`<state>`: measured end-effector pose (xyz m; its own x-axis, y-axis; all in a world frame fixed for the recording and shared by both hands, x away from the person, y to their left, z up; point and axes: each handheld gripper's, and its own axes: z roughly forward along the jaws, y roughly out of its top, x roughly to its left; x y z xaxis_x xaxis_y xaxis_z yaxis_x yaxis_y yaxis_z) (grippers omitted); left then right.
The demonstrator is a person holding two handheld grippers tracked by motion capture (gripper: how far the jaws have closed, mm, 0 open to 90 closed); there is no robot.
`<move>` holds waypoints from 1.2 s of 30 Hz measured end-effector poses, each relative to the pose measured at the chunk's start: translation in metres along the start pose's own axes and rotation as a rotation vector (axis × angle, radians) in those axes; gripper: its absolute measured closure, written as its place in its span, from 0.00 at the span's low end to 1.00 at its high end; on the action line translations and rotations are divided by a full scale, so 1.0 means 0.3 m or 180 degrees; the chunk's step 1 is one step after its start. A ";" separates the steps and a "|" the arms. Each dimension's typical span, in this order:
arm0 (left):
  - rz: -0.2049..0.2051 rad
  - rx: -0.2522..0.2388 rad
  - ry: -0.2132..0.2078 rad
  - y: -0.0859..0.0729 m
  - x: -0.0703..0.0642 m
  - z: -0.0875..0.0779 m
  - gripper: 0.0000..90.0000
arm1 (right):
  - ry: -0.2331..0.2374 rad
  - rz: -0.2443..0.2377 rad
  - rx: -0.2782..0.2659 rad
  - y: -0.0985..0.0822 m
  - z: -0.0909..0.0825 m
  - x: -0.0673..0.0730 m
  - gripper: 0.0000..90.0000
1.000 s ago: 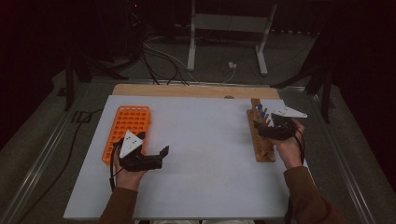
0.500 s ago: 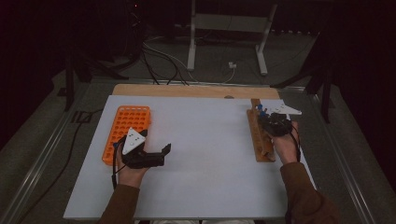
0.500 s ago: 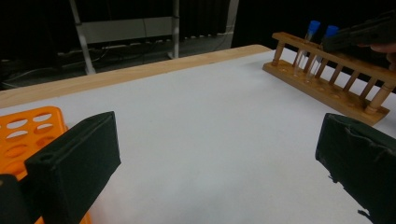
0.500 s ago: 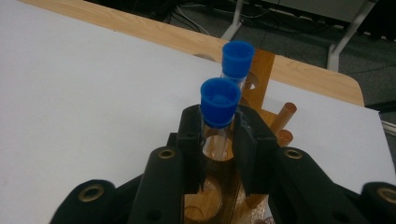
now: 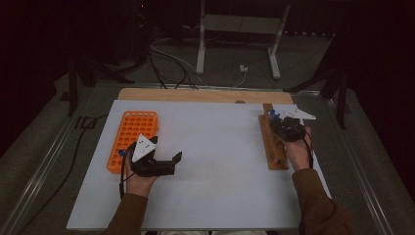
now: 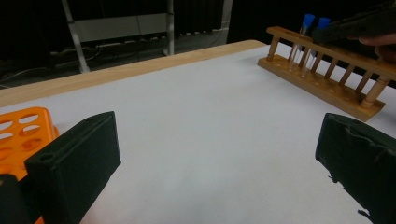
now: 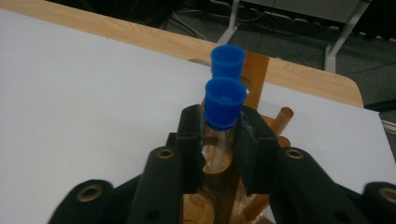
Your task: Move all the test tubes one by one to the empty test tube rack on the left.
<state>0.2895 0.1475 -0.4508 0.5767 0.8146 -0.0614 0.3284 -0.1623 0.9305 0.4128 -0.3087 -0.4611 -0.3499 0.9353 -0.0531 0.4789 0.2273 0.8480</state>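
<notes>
Right gripper (image 7: 218, 140): jaws have just been closing and now stand clamped on a clear test tube with a blue cap (image 7: 225, 103), the two black pads pressing the glass from either side just under the cap. Long axis of the tube: upright, its lower end apparently in a hole of the wooden test tube rack (image 5: 272, 143), so a lift would have to go straight up along that axis before any sideways travel. A second blue-capped tube (image 7: 227, 60) stands in the next hole, just beyond the held one on the far side, near enough to be knocked if the pull tilts. The rack lies at the right of the white surface (image 5: 215, 147), its length running near to far; the right gripper (image 5: 283, 128) sits over its far end. Left gripper (image 5: 166, 164): jaws wide apart, nothing between them, resting on the surface at the near left, pointing right. Just beside it on the left lies an orange tube rack (image 5: 131, 138), its holes seemingly vacant. The two racks are well apart; the held tube lies far nearer the right hand (image 5: 298, 152) than the left hand (image 5: 139, 181).
</notes>
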 end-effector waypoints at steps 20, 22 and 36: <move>-0.0034 0.0007 -0.0035 -0.002 0.002 0.003 0.01 | -0.0022 -0.0027 -0.0102 0.013 -0.026 0.010 0.86; -0.0034 0.0012 -0.0038 -0.002 0.001 0.004 0.01 | -0.0012 -0.0027 -0.0143 0.021 -0.039 0.009 0.86; -0.0043 0.0045 -0.0069 -0.002 -0.005 0.018 0.01 | 0.0068 -0.0074 -0.0473 0.134 -0.168 0.019 0.86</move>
<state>0.2924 0.1433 -0.4534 0.5882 0.8045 -0.0819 0.3467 -0.1594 0.9243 0.3894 -0.3079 -0.4008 -0.3774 0.9239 -0.0637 0.3465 0.2046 0.9155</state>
